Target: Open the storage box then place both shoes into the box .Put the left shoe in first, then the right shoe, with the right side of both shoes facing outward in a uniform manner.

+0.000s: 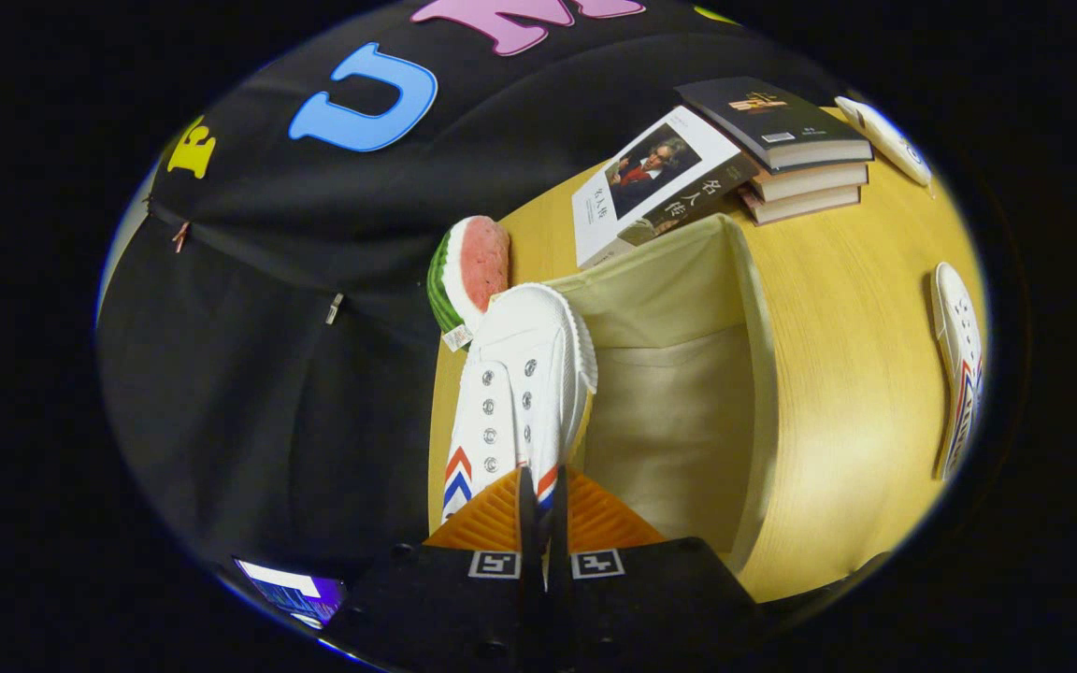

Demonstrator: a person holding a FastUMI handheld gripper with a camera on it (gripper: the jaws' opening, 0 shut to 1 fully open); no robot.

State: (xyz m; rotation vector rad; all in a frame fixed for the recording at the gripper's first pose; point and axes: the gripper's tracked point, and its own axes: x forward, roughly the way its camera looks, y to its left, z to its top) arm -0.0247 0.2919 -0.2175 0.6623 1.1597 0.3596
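The gripper (538,505) has its fingers pinched on the edge of 1 white shoe (520,383), whose long axis runs toward 12 o'clock, over the left wall of the open storage box (688,280); the box cavity lies at 1 o'clock; the second shoe (959,365) lies on the table (856,374) at 2 o'clock, well apart; a watermelon slice (471,271) crowds the toe; books (782,140) lie beyond.

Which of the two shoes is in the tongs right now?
The shoe over the open storage box, pinched at its rear edge by the tongs. The other shoe lies loose on the table.
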